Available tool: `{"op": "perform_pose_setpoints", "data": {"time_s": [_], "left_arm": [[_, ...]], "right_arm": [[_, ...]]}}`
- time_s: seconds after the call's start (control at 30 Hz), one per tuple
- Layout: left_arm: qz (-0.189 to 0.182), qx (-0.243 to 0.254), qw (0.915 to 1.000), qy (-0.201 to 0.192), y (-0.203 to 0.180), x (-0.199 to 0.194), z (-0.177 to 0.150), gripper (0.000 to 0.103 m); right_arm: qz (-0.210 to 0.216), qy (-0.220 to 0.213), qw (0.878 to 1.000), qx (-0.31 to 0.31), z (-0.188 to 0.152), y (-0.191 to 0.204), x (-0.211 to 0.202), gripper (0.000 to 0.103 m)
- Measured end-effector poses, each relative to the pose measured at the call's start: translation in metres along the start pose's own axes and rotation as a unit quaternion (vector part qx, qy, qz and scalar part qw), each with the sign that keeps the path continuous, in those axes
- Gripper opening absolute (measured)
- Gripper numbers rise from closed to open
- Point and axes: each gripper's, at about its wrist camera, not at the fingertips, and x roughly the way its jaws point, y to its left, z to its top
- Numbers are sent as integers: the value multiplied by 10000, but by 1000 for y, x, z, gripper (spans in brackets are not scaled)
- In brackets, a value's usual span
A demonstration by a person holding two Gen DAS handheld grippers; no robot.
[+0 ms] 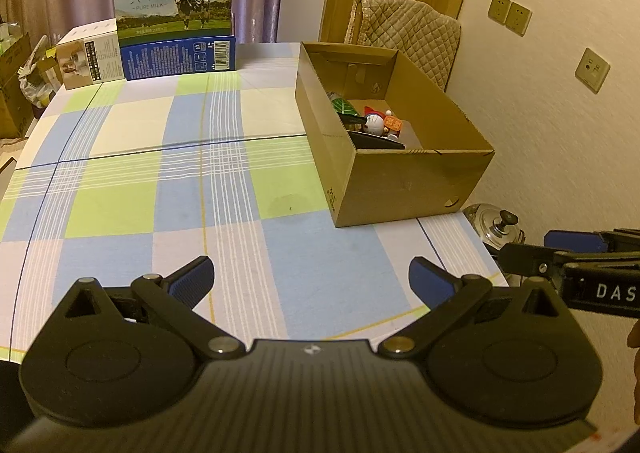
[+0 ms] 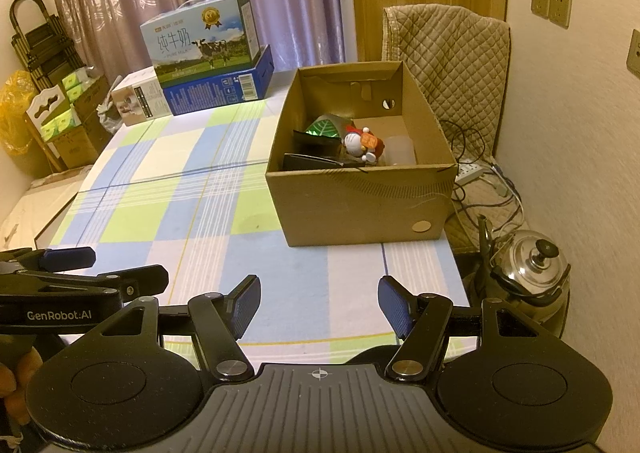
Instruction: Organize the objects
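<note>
1. 1 open brown cardboard box (image 2: 360, 197) at the table's right edge, holding 1 white-and-blue cat figurine (image 2: 360, 145), 1 green leaf-print piece (image 2: 322, 128), some dark flat items, count unclear.
2. Box sits ahead of both grippers, well apart from the fingers.
3. Left gripper (image 1: 310, 281): blue pads spread wide, nothing held.
4. Right gripper (image 2: 318, 303): spread too, empty.
5. 1 blue-green checked tablecloth (image 2: 208, 221); 3 cartons at far end, 1 milk carton (image 2: 204, 41) on top.
6. 1 steel kettle (image 2: 532, 265) beyond the table's right side.
</note>
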Motion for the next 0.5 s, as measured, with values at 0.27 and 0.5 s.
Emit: {"op": "perform_pose_setpoints", "data": {"time_s": [0.27,0.5], "left_arm": [[-21,3,10000,-17,1,2,-1,102],[0,86,9999,-56,-2,1,-3,102]], "right_arm": [[7,10,10000,-8,0,2,0,63],[-2,14,10000,7,0,2,1,63]]}}
